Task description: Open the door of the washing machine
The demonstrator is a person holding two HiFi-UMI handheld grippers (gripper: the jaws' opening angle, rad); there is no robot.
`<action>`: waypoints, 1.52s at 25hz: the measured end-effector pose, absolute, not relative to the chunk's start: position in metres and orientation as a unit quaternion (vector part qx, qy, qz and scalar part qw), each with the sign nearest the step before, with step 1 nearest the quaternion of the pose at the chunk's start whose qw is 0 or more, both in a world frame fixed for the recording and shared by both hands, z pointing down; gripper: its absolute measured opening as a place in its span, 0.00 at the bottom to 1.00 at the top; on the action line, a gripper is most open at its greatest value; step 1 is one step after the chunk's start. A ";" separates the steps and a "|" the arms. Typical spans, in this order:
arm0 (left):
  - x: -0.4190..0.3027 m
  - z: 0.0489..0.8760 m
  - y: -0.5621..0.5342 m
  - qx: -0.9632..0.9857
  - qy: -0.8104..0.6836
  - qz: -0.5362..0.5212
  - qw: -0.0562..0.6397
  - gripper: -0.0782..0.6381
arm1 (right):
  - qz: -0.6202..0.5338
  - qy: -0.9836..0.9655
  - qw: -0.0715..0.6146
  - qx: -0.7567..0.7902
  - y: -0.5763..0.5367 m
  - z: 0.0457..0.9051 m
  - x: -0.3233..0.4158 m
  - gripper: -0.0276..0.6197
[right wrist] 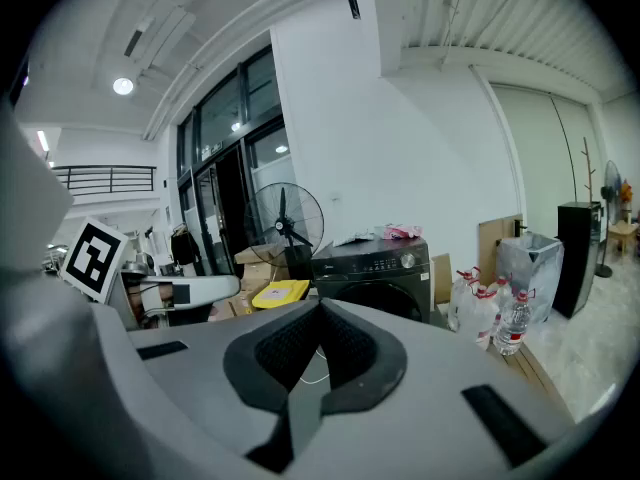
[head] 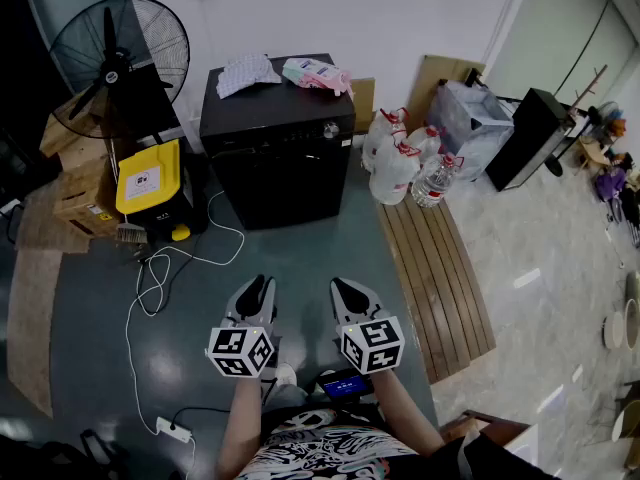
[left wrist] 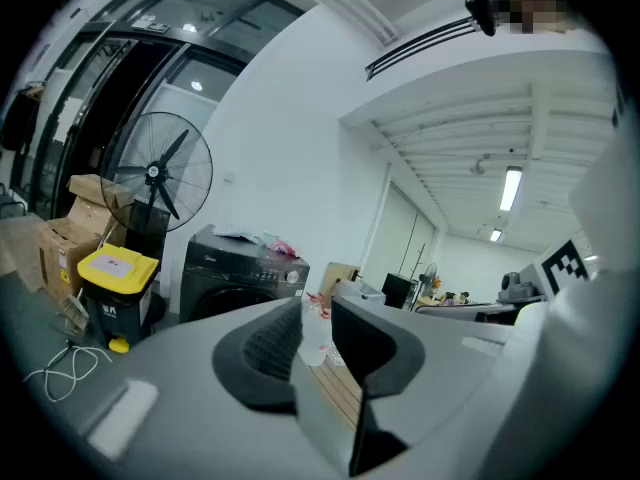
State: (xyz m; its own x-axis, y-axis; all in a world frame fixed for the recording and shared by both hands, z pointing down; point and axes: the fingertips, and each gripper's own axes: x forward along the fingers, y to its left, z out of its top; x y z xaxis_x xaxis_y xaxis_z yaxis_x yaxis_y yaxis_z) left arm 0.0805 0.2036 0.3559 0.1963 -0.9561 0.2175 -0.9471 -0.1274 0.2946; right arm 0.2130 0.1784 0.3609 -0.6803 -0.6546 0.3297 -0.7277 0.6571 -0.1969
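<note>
A black front-loading washing machine (head: 280, 128) stands against the far wall, and its round door (right wrist: 388, 306) is closed. It also shows in the left gripper view as the washing machine (left wrist: 235, 280). Both grippers hover over the grey floor, well short of the machine and pointing toward it. My left gripper (head: 254, 294) (left wrist: 315, 313) has a narrow gap between its pads with nothing in it. My right gripper (head: 351, 294) (right wrist: 320, 313) is shut, its tips meeting on nothing.
Cloths (head: 250, 71) and a pink pack (head: 318, 73) lie on the machine's top. Left of it are a standing fan (head: 120, 53), a yellow-lidded bin (head: 150, 178) and cardboard boxes (head: 80, 193). Water jugs (head: 400, 158) and a wooden slat platform (head: 440, 278) are to the right. A white cable (head: 150, 288) trails on the floor.
</note>
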 end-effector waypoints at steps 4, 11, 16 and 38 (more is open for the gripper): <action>0.072 0.348 0.217 0.745 -0.651 -0.013 0.141 0.29 | 0.155 -0.901 0.119 0.388 0.182 0.364 0.213 0.05; 0.064 0.355 0.228 0.740 -0.654 -0.014 0.157 0.26 | 0.166 -0.903 0.107 0.382 0.186 0.363 0.205 0.05; 0.049 0.353 0.227 0.717 -0.683 -0.011 0.141 0.21 | 0.204 -0.905 0.083 0.363 0.184 0.367 0.202 0.05; -0.080 0.485 0.013 0.795 -0.573 0.071 0.186 0.30 | 0.187 -0.889 0.188 0.373 -0.011 0.460 0.044 0.25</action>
